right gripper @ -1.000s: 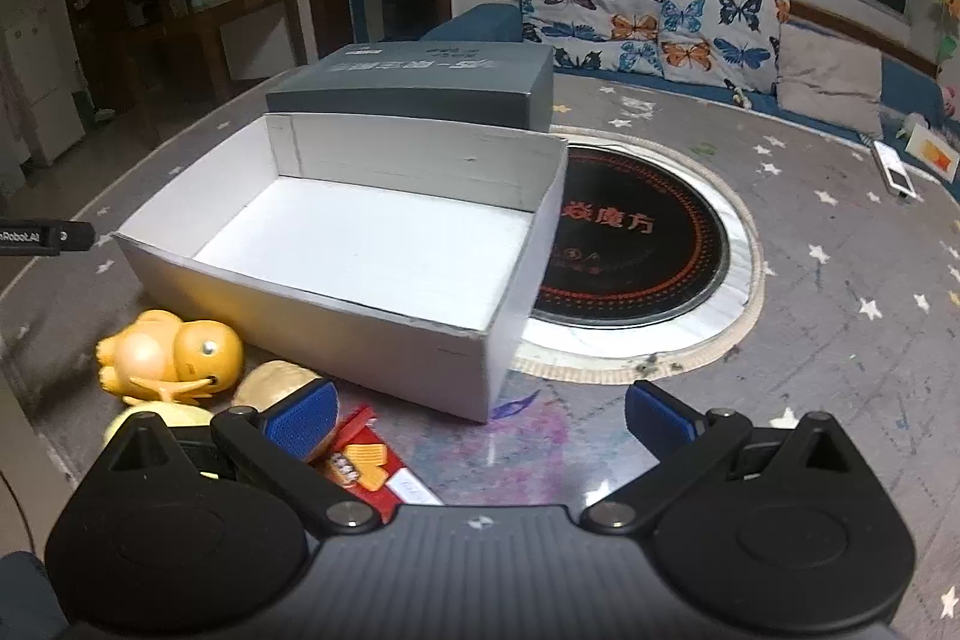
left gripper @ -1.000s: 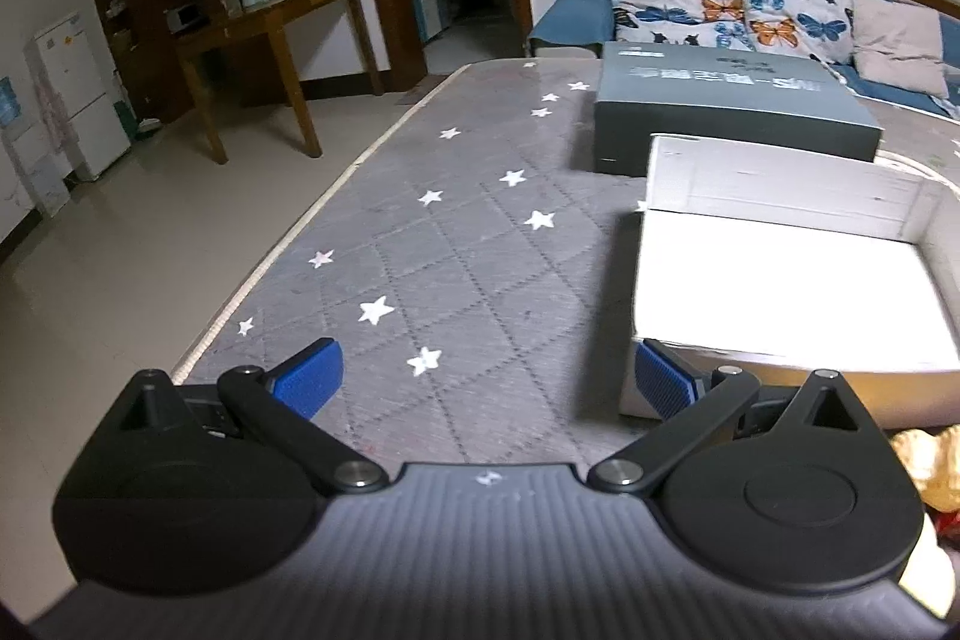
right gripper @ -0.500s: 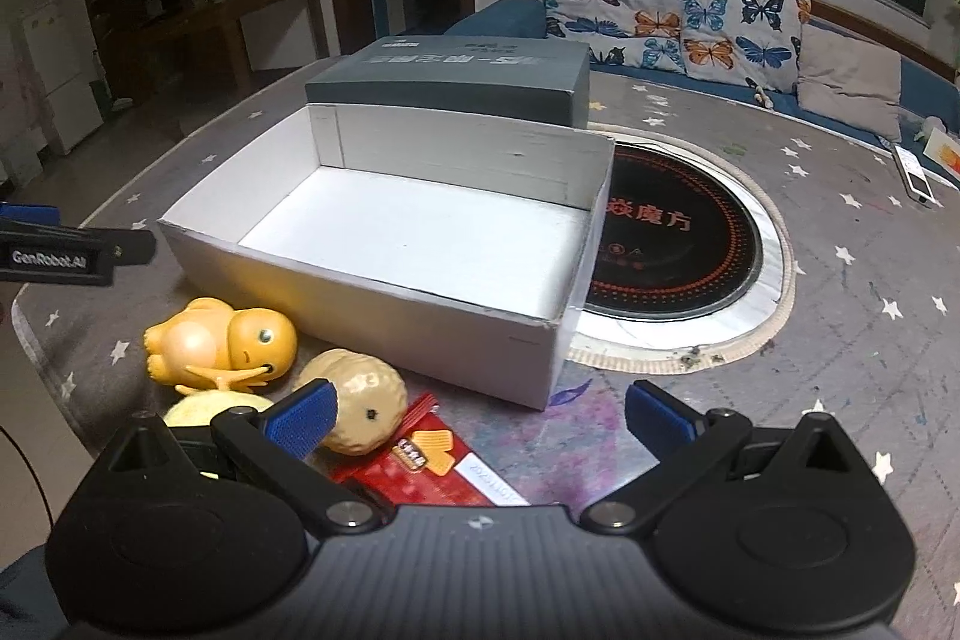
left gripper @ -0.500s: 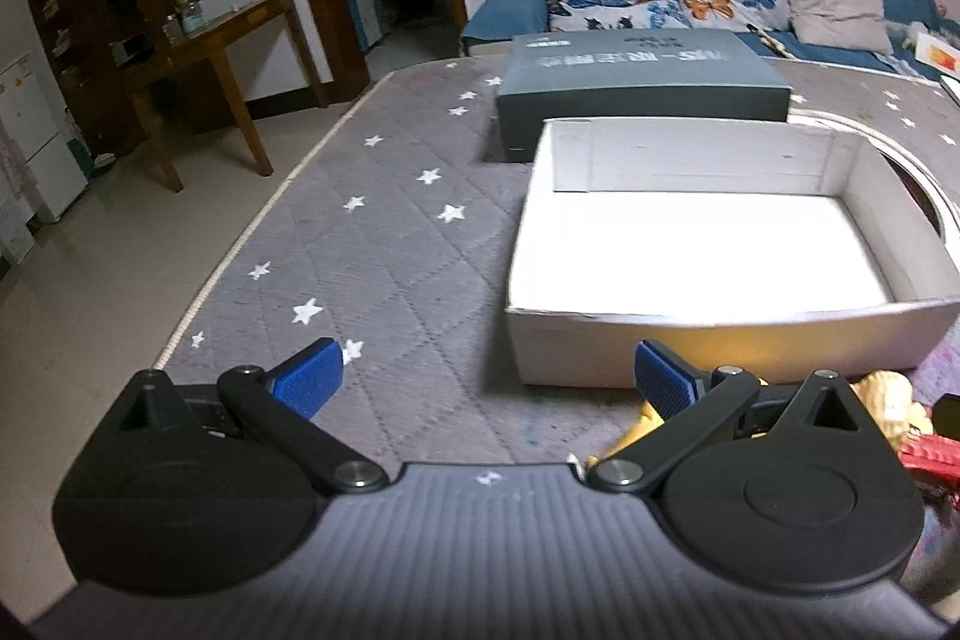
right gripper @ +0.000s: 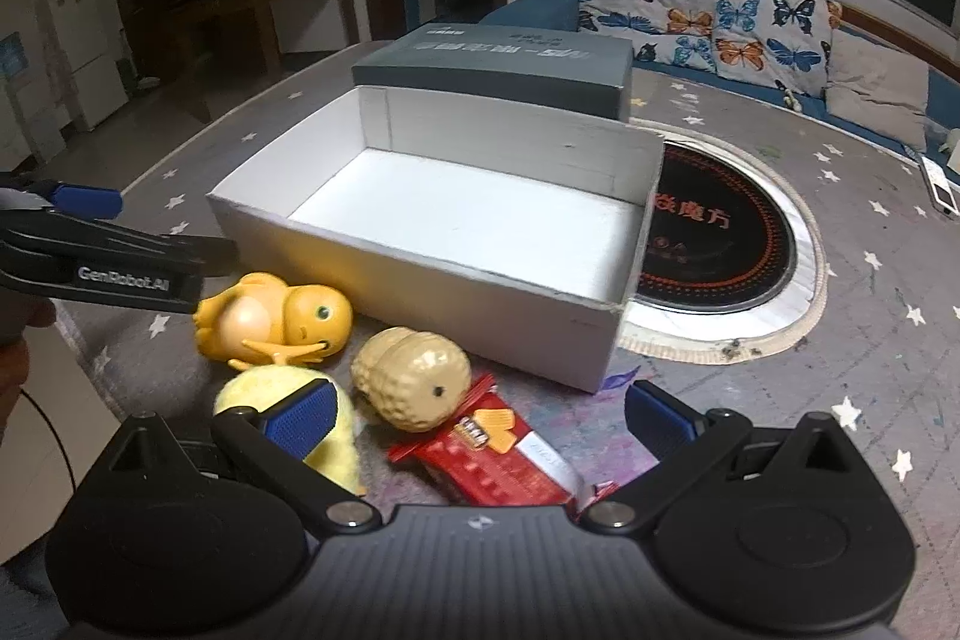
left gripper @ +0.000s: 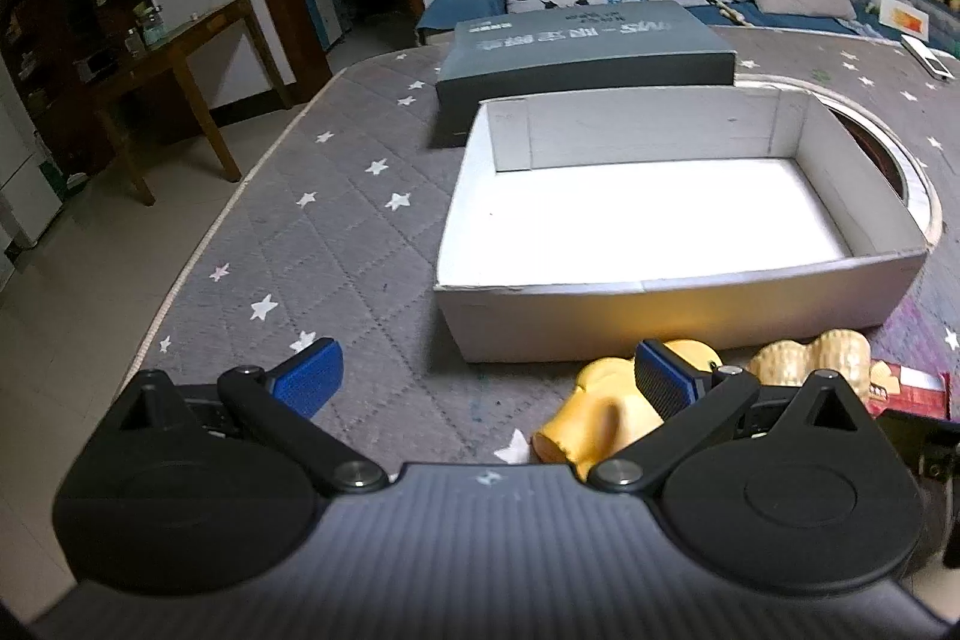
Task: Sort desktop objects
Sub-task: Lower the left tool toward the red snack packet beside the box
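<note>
An empty white box (right gripper: 456,220) (left gripper: 660,214) sits on the grey star-patterned tabletop. In front of it lie an orange duck toy (right gripper: 282,319) (left gripper: 600,412), a tan peanut-shaped toy (right gripper: 414,379) (left gripper: 822,358), a pale yellow toy (right gripper: 300,418) and a red snack packet (right gripper: 504,460) (left gripper: 906,385). My left gripper (left gripper: 486,379) is open, its right finger over the duck. My right gripper (right gripper: 477,415) is open above the peanut toy and packet. The left gripper (right gripper: 90,250) shows at the left edge of the right wrist view, beside the duck.
A dark grey flat box (left gripper: 576,52) (right gripper: 504,58) lies behind the white box. A round black inset (right gripper: 720,238) sits in the tabletop to the right. A white remote (right gripper: 942,187) lies far right. The table edge (left gripper: 198,256) runs along the left.
My left gripper has swung right toward the toys, bringing the duck under its right finger. My right gripper has drawn back and left, so the toys and packet sit fuller in view.
</note>
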`<state>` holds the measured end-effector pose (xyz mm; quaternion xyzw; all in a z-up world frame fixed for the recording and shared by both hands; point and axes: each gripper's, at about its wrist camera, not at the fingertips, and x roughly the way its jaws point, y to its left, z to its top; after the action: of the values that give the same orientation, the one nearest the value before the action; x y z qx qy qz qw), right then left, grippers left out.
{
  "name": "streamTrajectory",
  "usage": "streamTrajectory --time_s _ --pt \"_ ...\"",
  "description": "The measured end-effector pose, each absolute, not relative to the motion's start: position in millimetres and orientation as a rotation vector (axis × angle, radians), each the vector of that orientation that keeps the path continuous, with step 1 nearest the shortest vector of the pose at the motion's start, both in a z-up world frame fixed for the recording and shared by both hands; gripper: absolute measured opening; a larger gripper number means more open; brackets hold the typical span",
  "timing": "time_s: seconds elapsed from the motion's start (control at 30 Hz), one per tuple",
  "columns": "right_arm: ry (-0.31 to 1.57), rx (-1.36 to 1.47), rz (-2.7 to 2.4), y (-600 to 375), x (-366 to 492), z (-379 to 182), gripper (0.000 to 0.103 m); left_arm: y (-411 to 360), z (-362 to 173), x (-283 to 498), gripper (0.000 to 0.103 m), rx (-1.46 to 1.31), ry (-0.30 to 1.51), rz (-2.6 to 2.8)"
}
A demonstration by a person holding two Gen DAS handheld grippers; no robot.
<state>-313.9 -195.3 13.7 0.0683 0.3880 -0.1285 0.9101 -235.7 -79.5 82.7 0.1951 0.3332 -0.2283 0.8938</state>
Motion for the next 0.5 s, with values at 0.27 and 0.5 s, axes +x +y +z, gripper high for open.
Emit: streamTrajectory --time_s 0.27,0.5 --pt "0.813 0.135 -0.233 -184.1 -313.4 12.4 0.103 -84.3 79.7 -239.2 0.103 0.416 0.702 -0.498" --pt "0.825 0.138 -0.229 -183.0 -312.1 9.3 0.103 -87.8 79.9 -242.7 0.103 0.423 0.708 -0.521"
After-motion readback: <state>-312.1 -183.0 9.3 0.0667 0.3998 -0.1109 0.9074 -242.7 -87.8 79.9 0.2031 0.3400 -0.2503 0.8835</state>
